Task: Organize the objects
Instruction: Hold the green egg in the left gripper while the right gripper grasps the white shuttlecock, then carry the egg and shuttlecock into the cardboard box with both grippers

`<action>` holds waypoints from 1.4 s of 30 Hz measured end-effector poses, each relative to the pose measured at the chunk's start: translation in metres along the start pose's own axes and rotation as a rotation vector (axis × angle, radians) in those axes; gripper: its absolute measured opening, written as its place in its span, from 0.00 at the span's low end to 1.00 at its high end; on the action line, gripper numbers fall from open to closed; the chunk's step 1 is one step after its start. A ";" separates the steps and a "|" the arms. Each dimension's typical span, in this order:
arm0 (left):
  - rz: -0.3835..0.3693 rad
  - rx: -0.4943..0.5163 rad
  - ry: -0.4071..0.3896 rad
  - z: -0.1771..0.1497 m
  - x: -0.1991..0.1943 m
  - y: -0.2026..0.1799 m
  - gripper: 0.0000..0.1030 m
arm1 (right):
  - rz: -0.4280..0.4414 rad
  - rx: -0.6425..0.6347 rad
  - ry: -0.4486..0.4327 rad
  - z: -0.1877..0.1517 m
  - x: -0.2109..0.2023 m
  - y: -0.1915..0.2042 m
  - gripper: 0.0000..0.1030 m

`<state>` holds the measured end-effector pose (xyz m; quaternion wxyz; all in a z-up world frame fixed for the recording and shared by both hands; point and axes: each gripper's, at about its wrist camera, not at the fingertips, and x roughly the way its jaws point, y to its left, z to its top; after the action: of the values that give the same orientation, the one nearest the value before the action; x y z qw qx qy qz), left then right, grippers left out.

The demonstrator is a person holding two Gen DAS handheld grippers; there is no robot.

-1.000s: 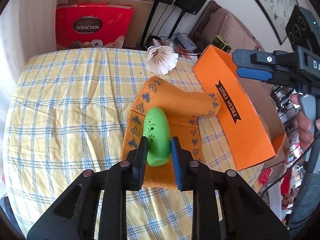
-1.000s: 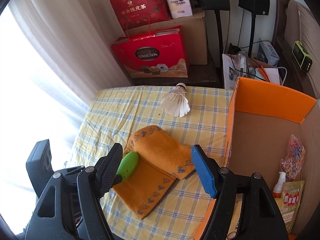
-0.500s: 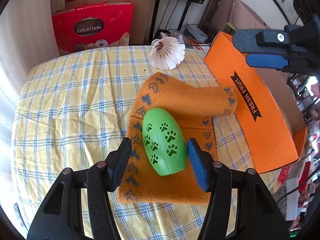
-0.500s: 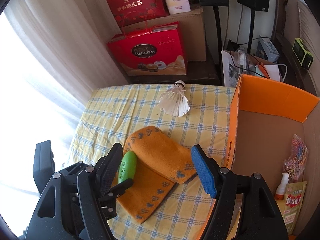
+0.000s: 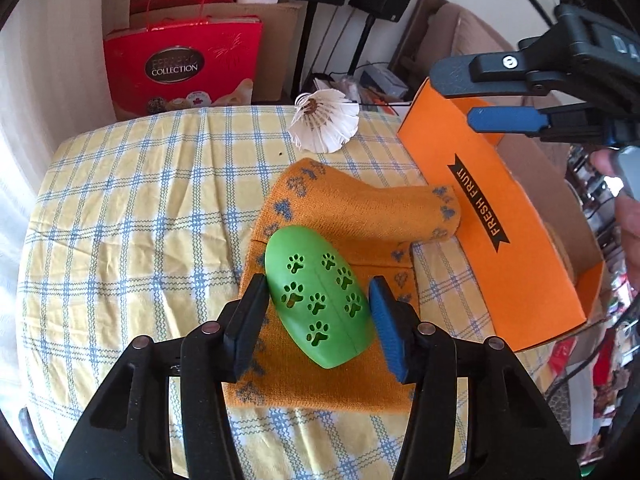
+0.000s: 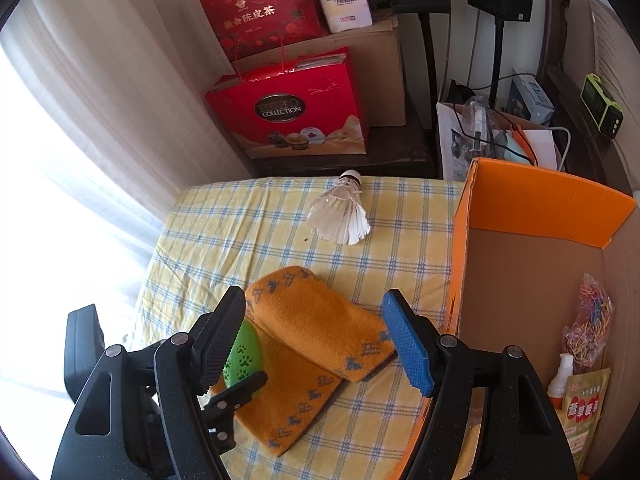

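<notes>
A green egg-shaped case with paw-print holes (image 5: 320, 296) sits between the fingers of my left gripper (image 5: 318, 314), above the folded orange towel (image 5: 360, 220); the fingers touch its sides. In the right wrist view the green case (image 6: 242, 354) shows behind the left finger, over the orange towel (image 6: 316, 320). My right gripper (image 6: 316, 338) is open and empty, held above the towel. A white shuttlecock (image 5: 326, 122) lies on the far side of the checked tablecloth (image 5: 140, 208); it also shows in the right wrist view (image 6: 340, 212). An orange cardboard box (image 6: 532, 204) stands at the right.
The box (image 5: 492, 248), marked FRESH FRUIT, holds a bag of coloured rubber bands (image 6: 588, 320), a small bottle (image 6: 562, 376) and a packet (image 6: 582, 420). Red gift bags (image 6: 296, 108) and a cardboard carton stand beyond the table's far edge.
My left gripper has lifted the green case off the towel and turned it, so its paw-print face shows. The jaws stand wider around it. The right gripper has barely moved.
</notes>
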<state>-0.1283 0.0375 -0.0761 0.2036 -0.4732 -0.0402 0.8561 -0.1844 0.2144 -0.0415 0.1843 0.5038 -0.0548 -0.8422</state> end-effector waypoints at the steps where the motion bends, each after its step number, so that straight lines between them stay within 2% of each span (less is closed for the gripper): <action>1: -0.006 -0.006 -0.009 0.000 -0.005 0.002 0.47 | 0.008 0.006 0.003 0.003 0.002 0.000 0.71; 7: -0.037 -0.039 -0.054 0.004 -0.034 0.014 0.47 | 0.028 0.048 0.042 0.032 0.023 0.002 0.71; 16: -0.046 -0.061 -0.072 0.009 -0.047 0.030 0.47 | -0.039 0.084 0.096 0.079 0.069 -0.007 0.71; 22: -0.055 -0.077 -0.064 0.008 -0.042 0.038 0.47 | -0.121 0.068 0.169 0.099 0.111 -0.014 0.60; 24: -0.055 -0.077 -0.065 0.009 -0.041 0.040 0.47 | -0.150 0.050 0.192 0.104 0.124 -0.014 0.59; 28: -0.066 -0.081 -0.063 0.011 -0.039 0.044 0.47 | -0.175 0.029 0.250 0.109 0.146 -0.018 0.51; 32: -0.071 -0.083 -0.053 0.010 -0.034 0.047 0.47 | -0.163 0.035 0.304 0.112 0.163 -0.023 0.50; 36: -0.075 -0.092 -0.039 0.009 -0.029 0.050 0.47 | -0.181 0.021 0.315 0.117 0.172 -0.024 0.48; 39: -0.075 -0.095 -0.034 0.009 -0.027 0.051 0.47 | -0.173 0.015 0.329 0.118 0.176 -0.023 0.34; 42: -0.079 -0.102 -0.037 0.007 -0.028 0.052 0.47 | -0.181 -0.007 0.334 0.117 0.178 -0.022 0.29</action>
<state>-0.1372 -0.0197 -0.0632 0.2119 -0.4653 -0.1060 0.8528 -0.3668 0.1588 -0.1385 0.1159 0.6388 0.0249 -0.7602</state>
